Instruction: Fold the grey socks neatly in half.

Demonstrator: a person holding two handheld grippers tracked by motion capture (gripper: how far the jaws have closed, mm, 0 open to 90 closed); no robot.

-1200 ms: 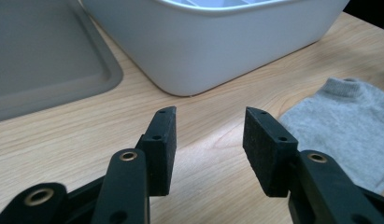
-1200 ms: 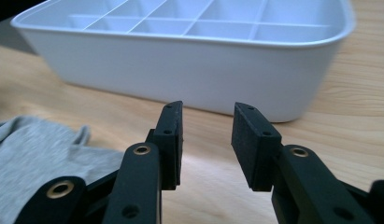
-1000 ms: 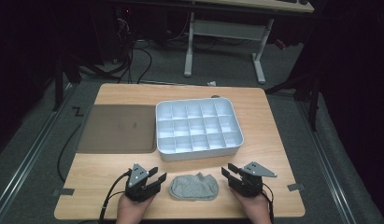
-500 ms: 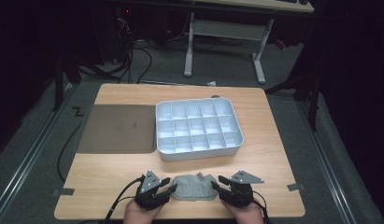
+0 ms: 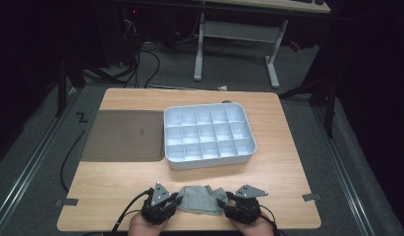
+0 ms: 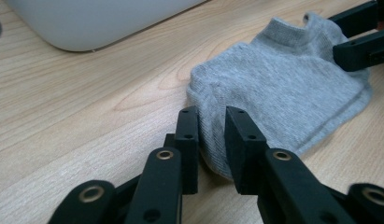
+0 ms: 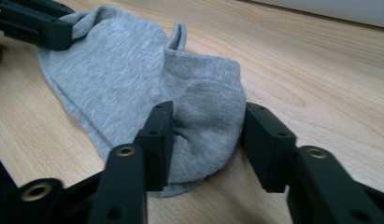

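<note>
Both your grippers have closed in on the sock [image 5: 199, 199] at the lower middle of the high view. Your left gripper [image 6: 212, 135] has been closing and pinches the sock's end. Your right gripper [image 7: 208, 140] has been opening; its jaws straddle the other end, loosely.

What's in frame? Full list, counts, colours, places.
sock: 1, grey, near edge of table, between the two tongs
compartment tray: 1, white, table centre, cells look empty
mat: 1, dark brown, flat, left of the tray, touching it
table: 1, light wood
desk frame: 1, white legs, on the floor behind the table
left tongs: 1, black, jaws just closing, sock's end pinched between them
right tongs: 1, black, jaws have just been opening, straddling the sock's other end, right pad clear of it
hands: 2, bottom edge, holding the tongs
</note>
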